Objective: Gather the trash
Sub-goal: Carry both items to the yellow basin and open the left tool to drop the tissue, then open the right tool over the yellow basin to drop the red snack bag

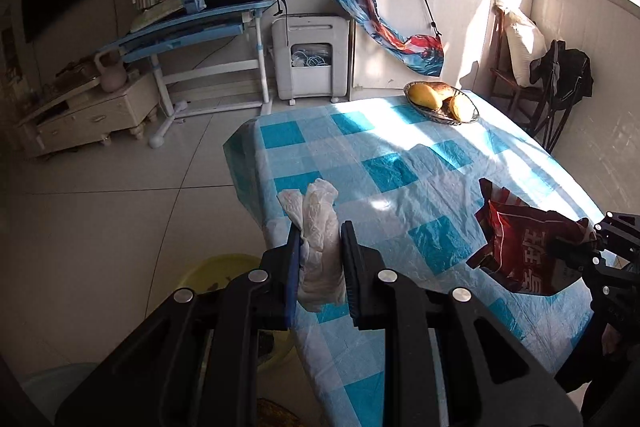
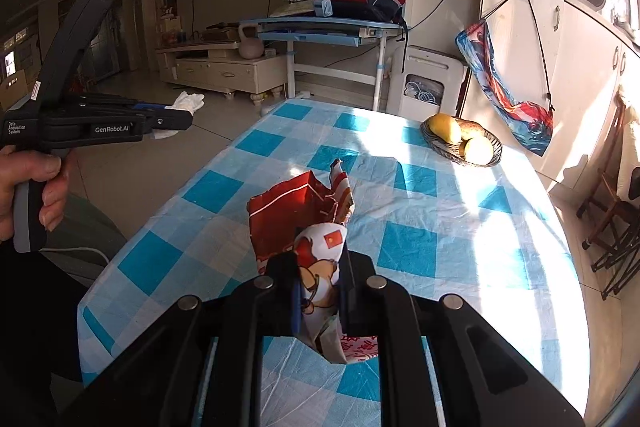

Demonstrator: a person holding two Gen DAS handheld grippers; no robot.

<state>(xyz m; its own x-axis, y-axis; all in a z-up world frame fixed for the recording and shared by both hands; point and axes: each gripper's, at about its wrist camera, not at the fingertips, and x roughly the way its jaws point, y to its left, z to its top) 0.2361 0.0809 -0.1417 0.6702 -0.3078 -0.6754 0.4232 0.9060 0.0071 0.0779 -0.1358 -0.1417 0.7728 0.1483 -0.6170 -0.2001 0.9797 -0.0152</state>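
My left gripper (image 1: 320,233) is shut on a crumpled white tissue (image 1: 320,215) and holds it over the left edge of the blue-checked table (image 1: 384,171). In the right wrist view the left gripper (image 2: 185,118) hangs beyond the table's left side, the white tissue (image 2: 188,101) sticking out of its tip. My right gripper (image 2: 318,259) is shut on a torn red snack wrapper (image 2: 288,215), lifted just above the table (image 2: 412,251). From the left wrist view the wrapper (image 1: 516,251) hangs at the right, clamped by the right gripper (image 1: 576,241).
A yellow basin (image 1: 212,271) sits on the floor under my left gripper, beside the table. A wire basket of fruit (image 1: 440,103) (image 2: 460,139) stands at the table's far end. A person's hand (image 2: 32,183) grips the left handle. Chairs stand at the right.
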